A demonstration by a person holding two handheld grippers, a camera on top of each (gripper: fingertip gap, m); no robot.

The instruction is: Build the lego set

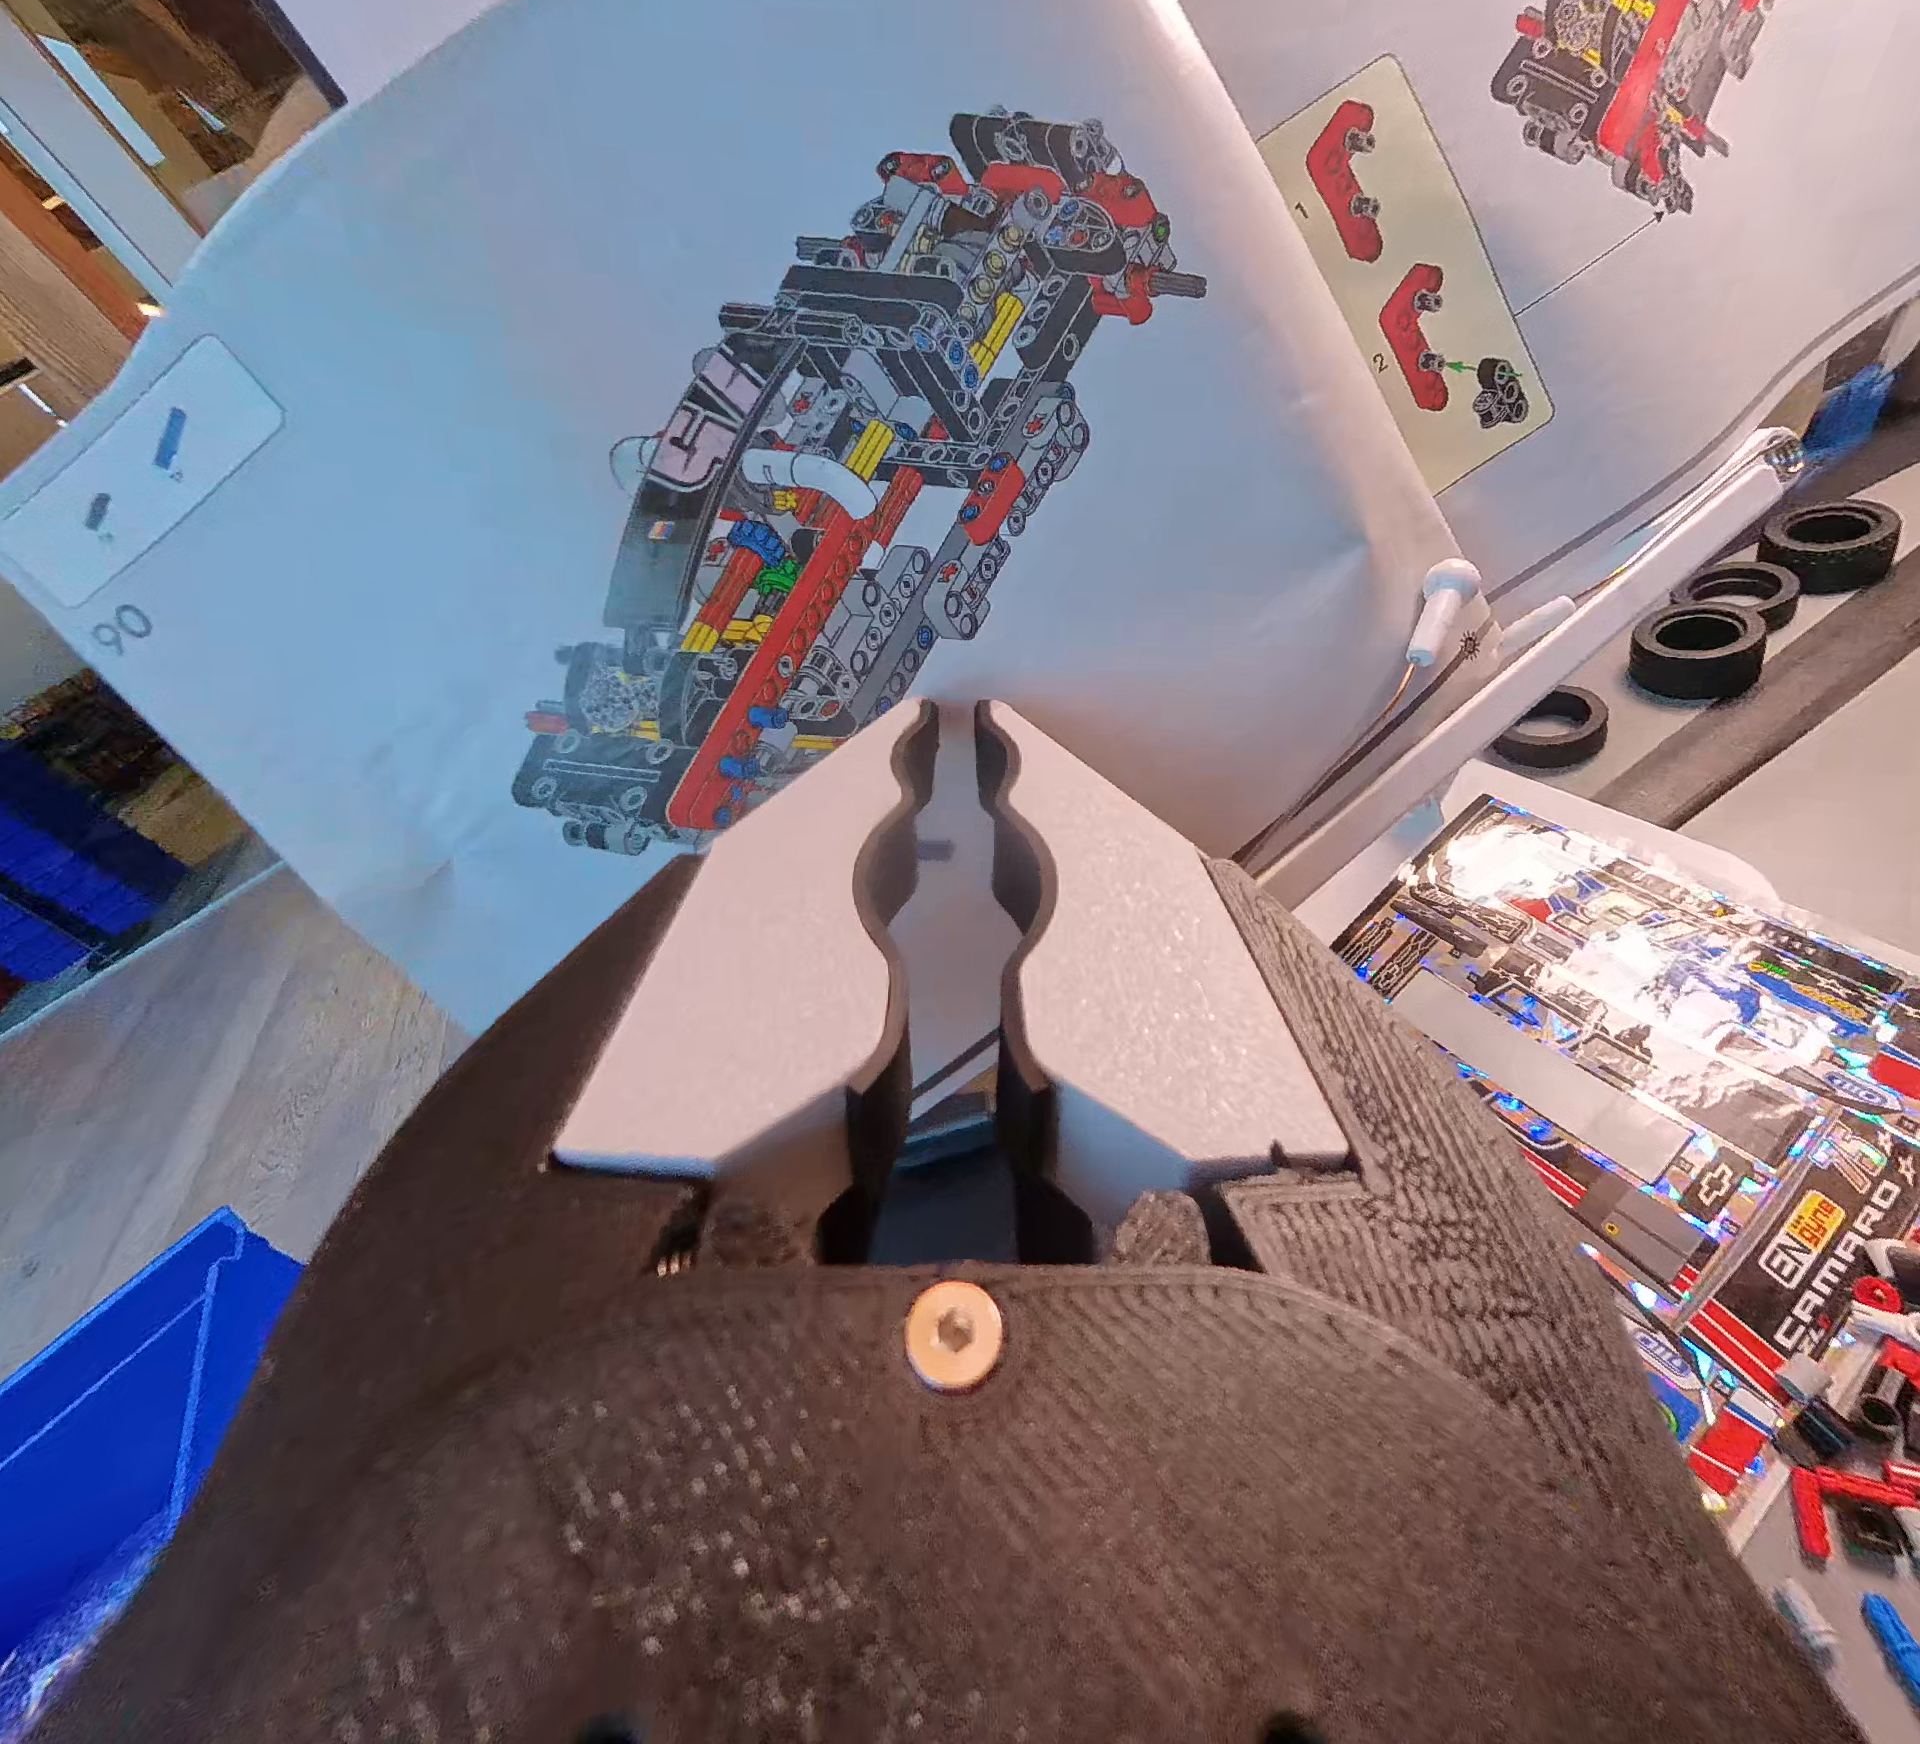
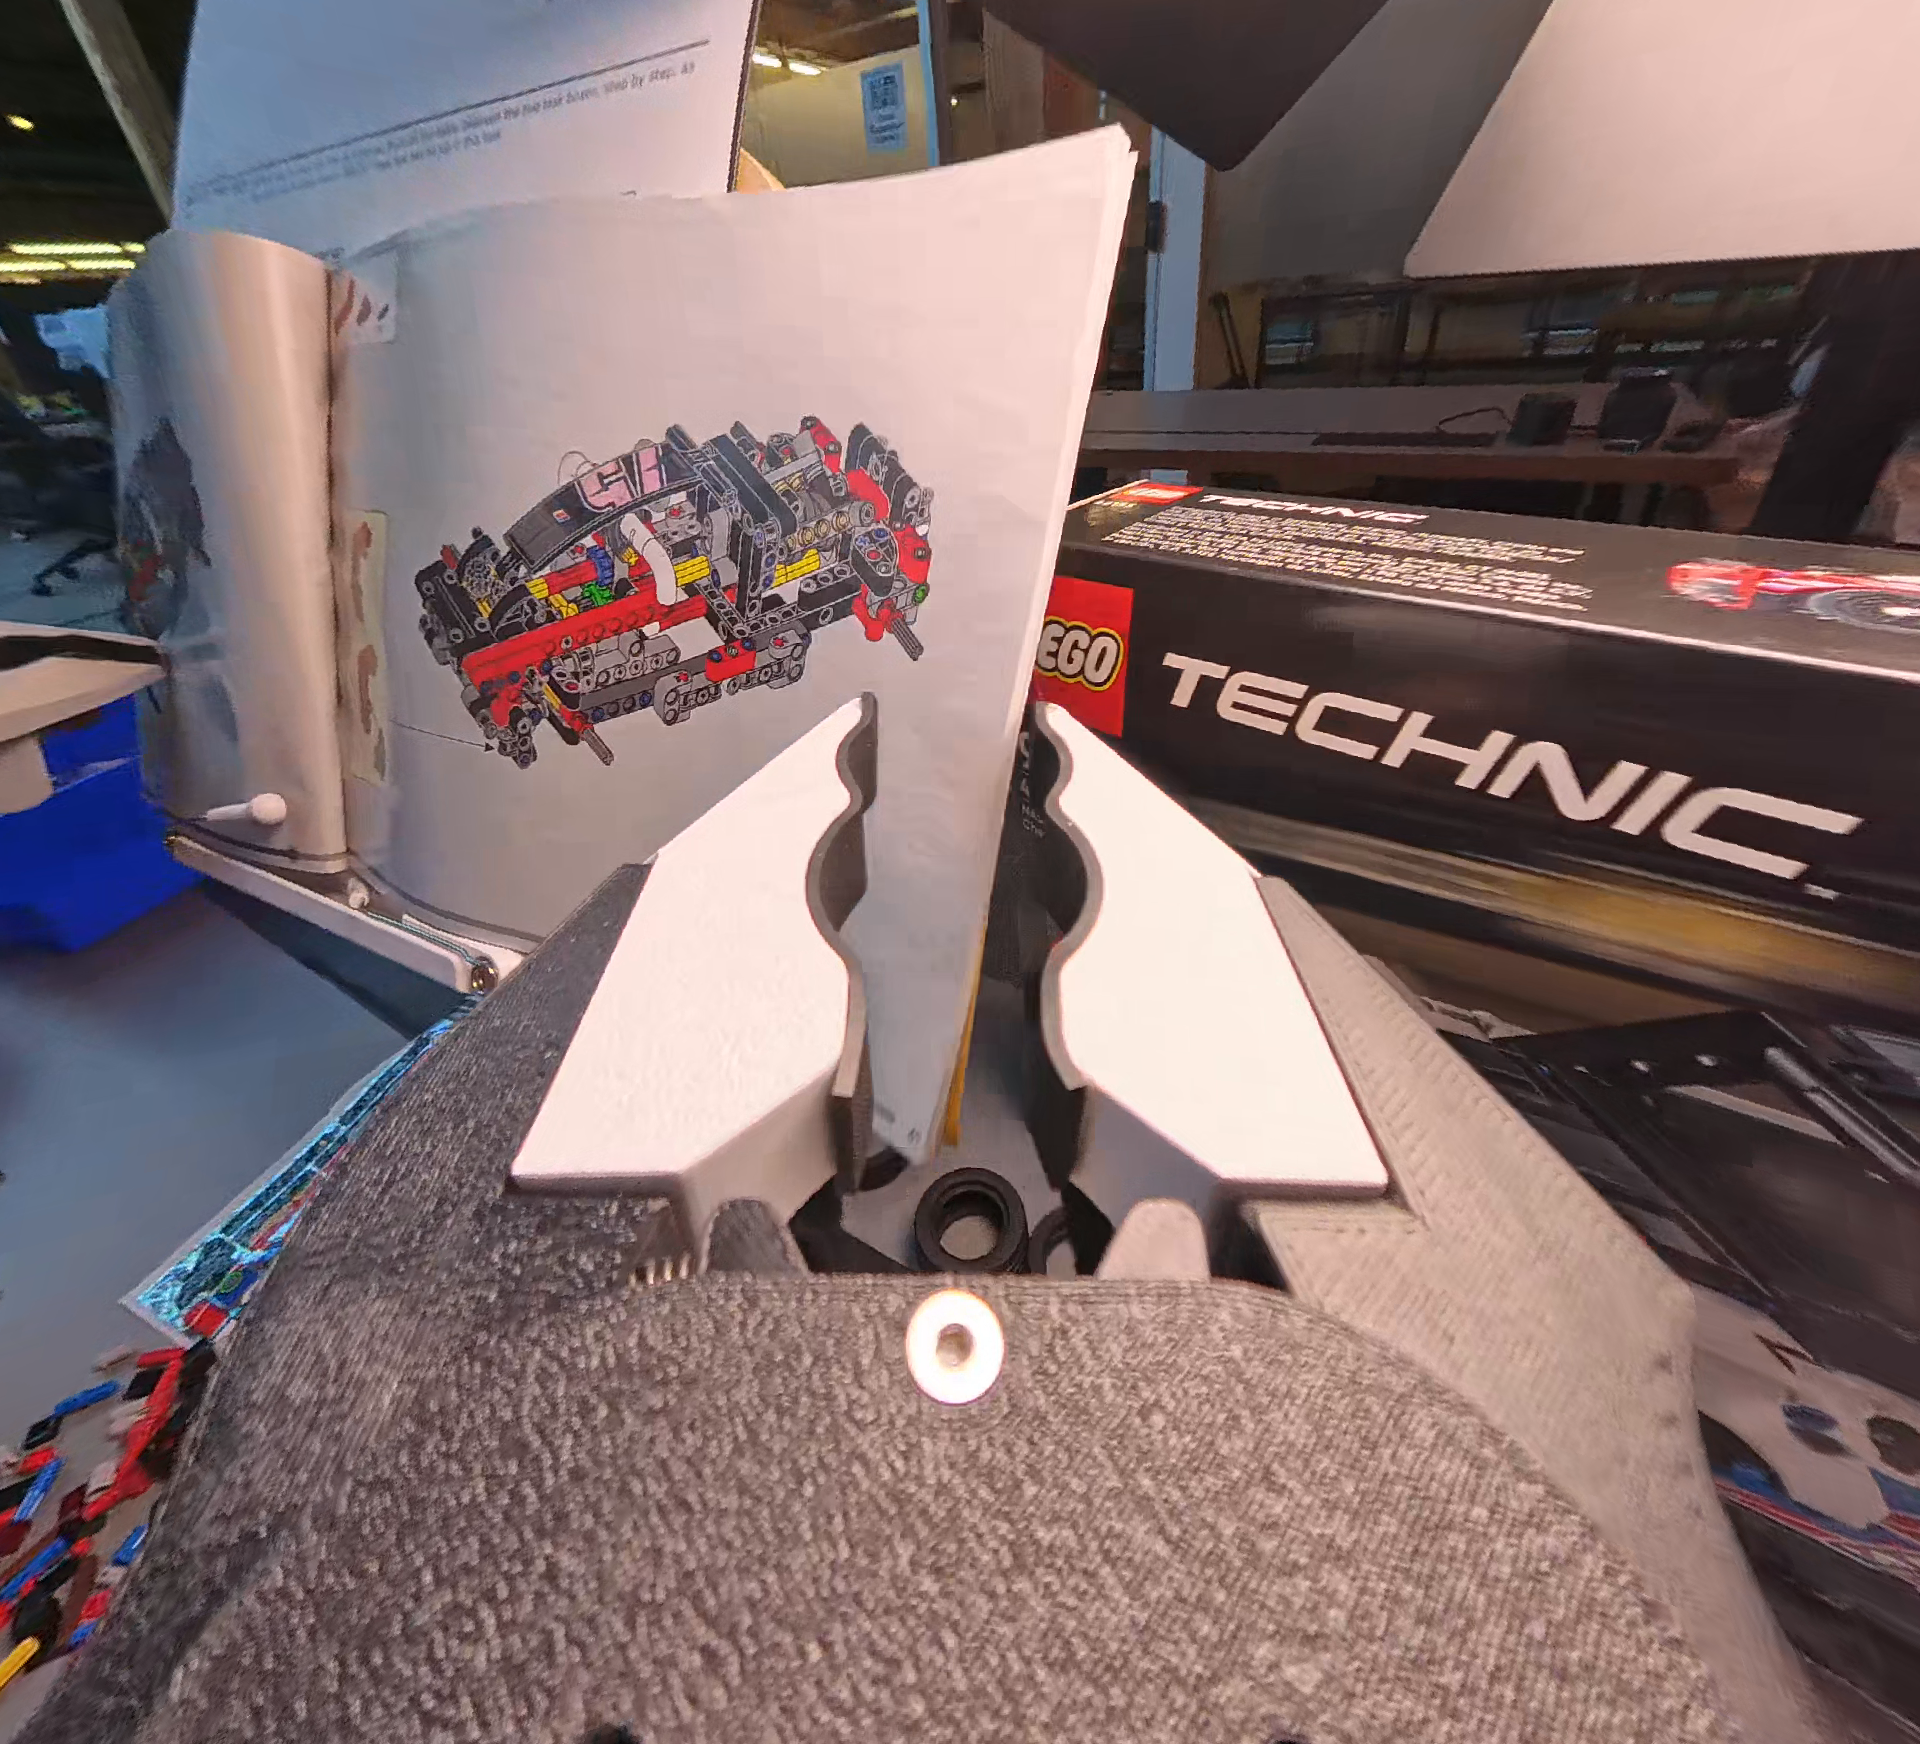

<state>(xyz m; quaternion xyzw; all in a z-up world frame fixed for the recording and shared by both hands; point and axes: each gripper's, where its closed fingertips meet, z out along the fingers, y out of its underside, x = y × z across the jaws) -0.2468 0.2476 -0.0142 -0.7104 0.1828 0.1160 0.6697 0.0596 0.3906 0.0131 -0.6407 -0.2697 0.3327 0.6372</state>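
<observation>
White paper makes up the instruction booklet (image 2: pixel 727 364), which is stood upright at the middle of both wrist views, with one page (image 1: pixel 644 406) lifted and curved away from the rest. A printed drawing of a red, black and grey chassis (image 1: pixel 862 489) is carried on that page. In the right wrist view the free edge of the lifted page is seen passing between the fingers of the right gripper (image 2: pixel 951 718), whose jaws are parted with a clear gap on either side of the paper; whether the paper is touched by either finger cannot be told. In the left wrist view the left gripper (image 1: pixel 948 707) is held before the page's lower edge, its jaws drawn nearly together with only a narrow slot left, and whether paper is pinched in that slot cannot be told. Black tyres (image 1: pixel 1704 645) are laid on the grey table (image 1: pixel 1829 821) to the right of the booklet, near a shiny sticker sheet (image 1: pixel 1621 1029) and loose red, blue and black pieces (image 1: pixel 1839 1486). A black set box (image 2: pixel 1455 686) is seen just beside the booklet, and a blue bin (image 1: pixel 114 1424) at the lower left.
</observation>
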